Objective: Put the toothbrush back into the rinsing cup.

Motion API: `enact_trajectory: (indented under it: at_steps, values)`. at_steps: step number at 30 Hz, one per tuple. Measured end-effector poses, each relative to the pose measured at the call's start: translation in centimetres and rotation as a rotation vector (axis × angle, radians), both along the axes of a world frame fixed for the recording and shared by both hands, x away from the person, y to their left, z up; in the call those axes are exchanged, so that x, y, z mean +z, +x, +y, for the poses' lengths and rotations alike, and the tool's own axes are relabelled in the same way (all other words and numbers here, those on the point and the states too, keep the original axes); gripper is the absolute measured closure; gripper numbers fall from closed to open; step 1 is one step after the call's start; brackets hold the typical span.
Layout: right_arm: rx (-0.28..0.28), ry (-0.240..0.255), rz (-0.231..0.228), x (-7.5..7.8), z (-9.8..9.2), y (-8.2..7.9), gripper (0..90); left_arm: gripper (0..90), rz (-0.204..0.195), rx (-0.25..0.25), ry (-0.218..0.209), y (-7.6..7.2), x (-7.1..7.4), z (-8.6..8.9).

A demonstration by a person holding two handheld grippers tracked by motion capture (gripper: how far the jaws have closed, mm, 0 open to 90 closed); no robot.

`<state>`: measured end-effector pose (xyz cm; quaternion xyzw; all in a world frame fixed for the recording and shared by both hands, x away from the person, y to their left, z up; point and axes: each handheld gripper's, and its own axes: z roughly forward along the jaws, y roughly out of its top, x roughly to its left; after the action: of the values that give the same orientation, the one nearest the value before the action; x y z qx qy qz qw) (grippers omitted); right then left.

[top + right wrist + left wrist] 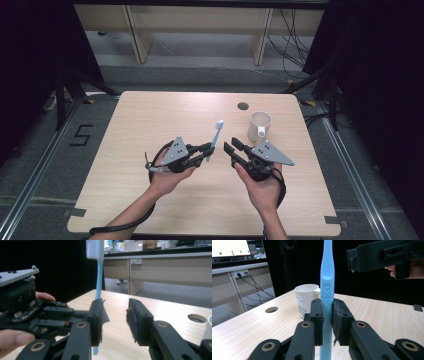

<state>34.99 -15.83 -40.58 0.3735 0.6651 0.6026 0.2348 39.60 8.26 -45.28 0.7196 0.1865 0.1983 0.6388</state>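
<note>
Left gripper view: left claw point(327, 315) pinching toothbrush point(327, 277) upright, right claw point(115, 320) spread nearby.

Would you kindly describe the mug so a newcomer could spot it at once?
Start at the light wooden table and find the round cable hole near its far edge. Just right of it stands a white mug, upright, handle facing the person; it is the sole vessel there.

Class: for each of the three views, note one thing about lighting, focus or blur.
High view: the table is evenly lit, its surroundings fall into dark, and the shadows are soft. Left gripper view: the toothbrush and mug are sharp against a black backdrop; a bright monitor glares at top left. Right gripper view: the bristles are overexposed, and the near fingers blur.
</note>
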Motion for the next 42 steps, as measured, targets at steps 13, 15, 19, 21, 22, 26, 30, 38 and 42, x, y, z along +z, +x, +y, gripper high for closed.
enact_trajectory:
  at_steps: [13, 15, 19, 21, 22, 26, 30, 38, 42]
  values:
    - [0.002, 0.030, 0.007, 0.5, 0.6, 0.5, 63.2, 78.8, -0.007, 0.003, 0.009, -0.1, -0.3, -0.8]
    - [0.004, 0.029, -0.004, 0.5, 0.9, 0.7, 64.0, 78.8, -0.010, 0.004, 0.010, -0.2, -0.2, -0.9]
    - [0.019, 0.011, -0.001, 0.5, 1.2, 0.9, 65.2, 78.8, -0.017, 0.005, 0.013, -0.3, -0.1, -1.1]
    - [0.017, 0.022, 0.011, 0.5, 1.5, 1.0, 66.2, 78.8, -0.019, 0.002, 0.015, -0.3, -0.1, -1.3]
    - [0.017, 0.020, 0.015, 0.5, 1.6, 1.0, 66.7, 78.8, -0.019, 0.002, 0.017, -0.4, -0.1, -1.3]
    - [0.007, 0.018, 0.021, 0.4, 1.7, 1.2, 71.8, 78.8, -0.016, 0.009, 0.018, -0.5, -0.4, -1.7]
    - [-0.003, 0.006, 0.026, 0.3, 1.6, 1.3, 74.8, 78.8, -0.021, 0.007, 0.025, -0.6, -0.4, -1.8]
    - [-0.002, 0.009, 0.035, 0.2, 1.6, 1.2, 78.3, 78.8, -0.018, 0.020, 0.025, -0.7, -0.5, -2.2]
    - [-0.010, 0.015, 0.030, 0.2, 1.6, 1.2, 78.4, 78.8, -0.019, 0.028, 0.022, -0.7, -0.5, -2.3]
